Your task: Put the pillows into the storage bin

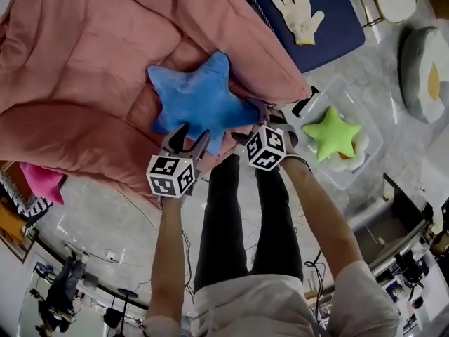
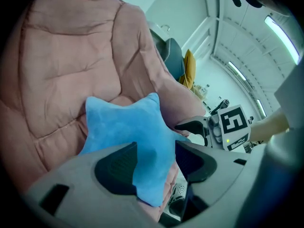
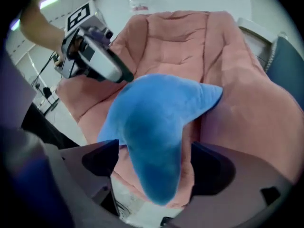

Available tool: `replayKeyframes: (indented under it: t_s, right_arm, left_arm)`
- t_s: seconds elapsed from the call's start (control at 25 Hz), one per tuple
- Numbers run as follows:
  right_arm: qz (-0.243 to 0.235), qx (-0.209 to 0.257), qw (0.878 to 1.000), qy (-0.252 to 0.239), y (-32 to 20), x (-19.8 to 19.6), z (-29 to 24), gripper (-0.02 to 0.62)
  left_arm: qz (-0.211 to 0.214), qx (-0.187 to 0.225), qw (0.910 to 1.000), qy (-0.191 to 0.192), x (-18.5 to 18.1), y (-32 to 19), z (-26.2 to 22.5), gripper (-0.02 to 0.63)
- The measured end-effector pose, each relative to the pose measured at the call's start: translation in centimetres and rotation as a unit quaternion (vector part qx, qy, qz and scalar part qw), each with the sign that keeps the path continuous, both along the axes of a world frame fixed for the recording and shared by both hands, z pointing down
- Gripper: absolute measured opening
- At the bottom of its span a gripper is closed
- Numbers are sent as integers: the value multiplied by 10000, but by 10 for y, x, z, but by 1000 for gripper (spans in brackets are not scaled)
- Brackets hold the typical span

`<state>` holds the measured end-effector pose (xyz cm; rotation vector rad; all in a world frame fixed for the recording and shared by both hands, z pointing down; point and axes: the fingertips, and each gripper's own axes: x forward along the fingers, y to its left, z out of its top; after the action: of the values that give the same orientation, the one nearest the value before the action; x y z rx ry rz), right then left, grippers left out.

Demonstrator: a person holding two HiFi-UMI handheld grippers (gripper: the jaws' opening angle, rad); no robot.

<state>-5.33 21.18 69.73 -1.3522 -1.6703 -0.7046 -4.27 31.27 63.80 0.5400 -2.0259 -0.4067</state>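
1. Head view: a blue star pillow (image 1: 198,98) is lying on a pink quilt (image 1: 91,55). The left gripper (image 1: 191,135) is straddling its lower point. The right gripper (image 1: 254,121) is coming in at the star's right-hand point. A green star pillow (image 1: 332,133) is already sitting in the clear storage bin (image 1: 372,146) on the floor, to the right of the quilt. A pale glove (image 1: 299,14) is resting on a dark blue mat (image 1: 337,34) beyond the quilt.
2. Left gripper view: the left gripper (image 2: 156,163) is standing wide. One point of the blue pillow (image 2: 137,132) is filling the gap between the pads, with no squeeze showing.
3. Right gripper view: the right gripper (image 3: 154,167) is standing wide too. A point of the blue pillow (image 3: 156,122) is hanging between the jaws, with quilt (image 3: 190,46) showing on both sides of it, so the pads are not pressing.
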Motion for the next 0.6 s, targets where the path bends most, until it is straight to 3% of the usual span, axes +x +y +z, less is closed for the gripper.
replayKeyframes:
  t_s: [0.12, 0.24, 0.32, 0.6]
  right_arm:
    - [-495, 575, 9970, -160, 9, 5, 21, 488]
    - [-648, 1122, 9902, -518, 14, 0, 38, 555]
    - [-749, 1403, 9853, -618, 20, -2, 48, 566]
    - [-1163, 1940, 9739, -180, 31, -5, 65, 575]
  left_arm:
    - [91, 43, 9999, 3, -8, 8, 6, 252]
    - [246, 105, 9996, -37, -9, 10, 8, 240]
    - [279, 166, 9995, -58, -8, 11, 8, 238]
    - [248, 412, 9988, -134, -1, 15, 9, 238]
